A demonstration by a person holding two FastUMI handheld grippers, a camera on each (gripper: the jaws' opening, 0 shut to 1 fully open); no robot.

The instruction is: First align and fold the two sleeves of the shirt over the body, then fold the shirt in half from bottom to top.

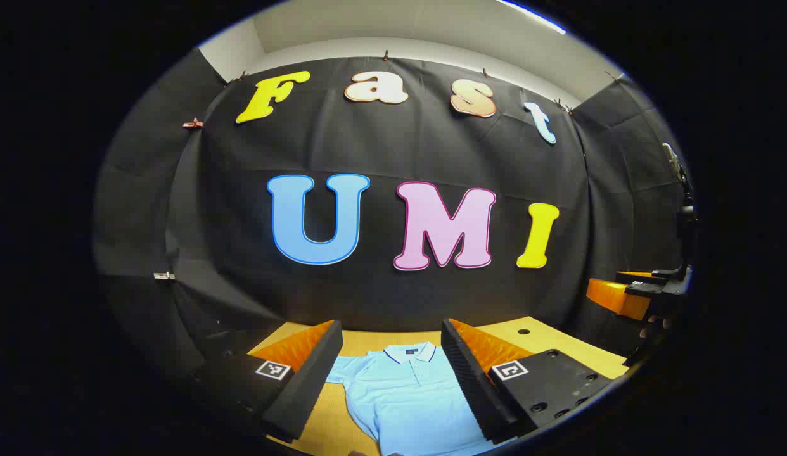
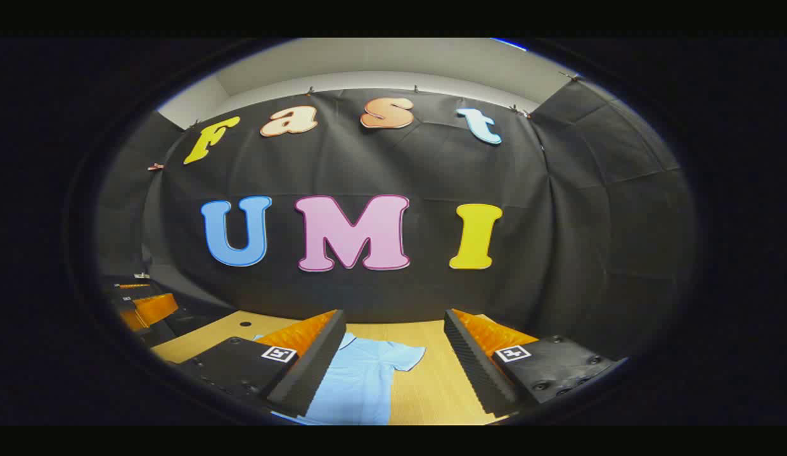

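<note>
Both fingers of the left gripper stand spread apart above the shirt, gripping nothing. Shirt lies flat on the worktop, collar toward the wall, sleeves out to the sides. Right gripper is likewise open and empty over one sleeve; it shows again at the left gripper view's right edge.

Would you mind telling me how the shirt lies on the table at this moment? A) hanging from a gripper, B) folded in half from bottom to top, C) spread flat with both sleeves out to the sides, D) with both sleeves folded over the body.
C: the light blue shirt lies flat on the table, collar away from the grippers, one sleeve out to its side and the other sleeve likewise.
</note>
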